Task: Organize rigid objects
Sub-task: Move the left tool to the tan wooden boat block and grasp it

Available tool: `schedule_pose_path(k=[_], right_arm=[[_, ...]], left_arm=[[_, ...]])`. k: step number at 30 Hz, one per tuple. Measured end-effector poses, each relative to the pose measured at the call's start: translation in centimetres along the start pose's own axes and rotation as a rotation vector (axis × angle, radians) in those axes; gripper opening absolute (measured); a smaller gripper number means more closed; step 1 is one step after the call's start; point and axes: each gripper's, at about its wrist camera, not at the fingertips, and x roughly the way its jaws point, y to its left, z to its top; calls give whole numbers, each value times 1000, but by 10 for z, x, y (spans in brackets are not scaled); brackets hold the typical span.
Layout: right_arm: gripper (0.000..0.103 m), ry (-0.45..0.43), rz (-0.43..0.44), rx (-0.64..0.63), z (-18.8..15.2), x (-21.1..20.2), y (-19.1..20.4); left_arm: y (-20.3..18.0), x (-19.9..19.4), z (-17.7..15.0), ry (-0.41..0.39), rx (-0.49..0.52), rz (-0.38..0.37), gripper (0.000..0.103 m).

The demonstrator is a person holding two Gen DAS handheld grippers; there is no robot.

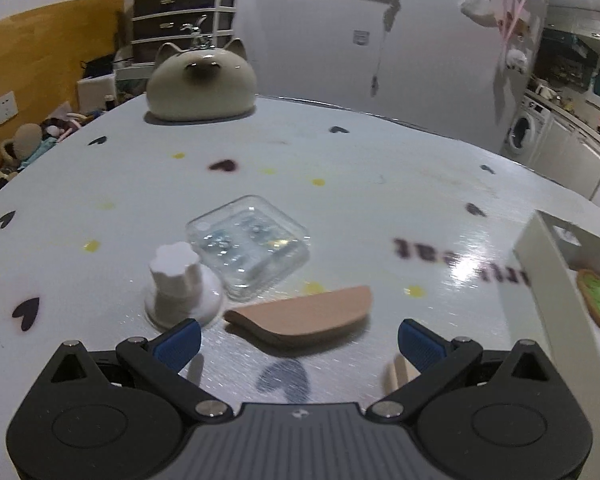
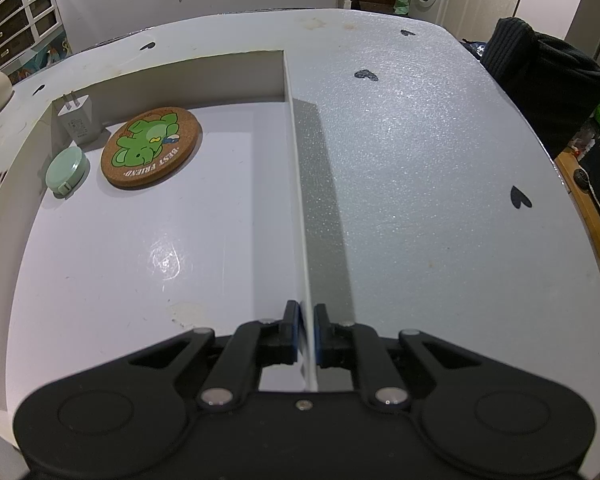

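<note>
Three loose things lie on the table (image 1: 380,184) just ahead of the left gripper (image 1: 299,340), and I take the wooden piece (image 1: 304,320) as the landmark. This flat, half-round wooden piece lies nearest to the left gripper, straight in front of the gap between its blue pads (image 1: 180,342). The pads stand wide apart and hold nothing. Just left of the wooden piece stands a white paw-shaped stamp (image 1: 178,284), upright on its round base. Behind the wooden piece, touching or almost touching the stamp, lies a clear plastic box (image 1: 248,246) with small shiny parts inside. Far behind it, at the table's back edge, sits a cream cat-shaped ceramic (image 1: 202,82). To the right of the wooden piece is the white tray (image 2: 288,128).

The right gripper (image 2: 307,320) has its fingers closed on the thin right wall of this tray, one pad on each side. Inside the tray, at its far left corner, lie a round cork coaster (image 2: 152,146) with a green cartoon figure, a mint-green round case (image 2: 66,172) and a white charger plug (image 2: 77,118) standing against the wall.
</note>
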Motion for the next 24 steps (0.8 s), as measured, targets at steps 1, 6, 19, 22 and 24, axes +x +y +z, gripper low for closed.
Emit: schedule_pose_path(k=[1,6,19,22,24], right_arm=[[9,0,0,0,0,0,0],[9,0,0,1,0,0,0],[9,2,2,10,0,1,-1],[9,4,-1,10,0,1,-1],[9,5,-5,6,1,1,0]], left_arm=[[1,3,0,1,-3,4,103],[1,14,3,-3,7,1,103],[-25,25,7,11,46,22,103],[-30,28,9,22,37,55,103],[-31,30,11,28,21,68,103]])
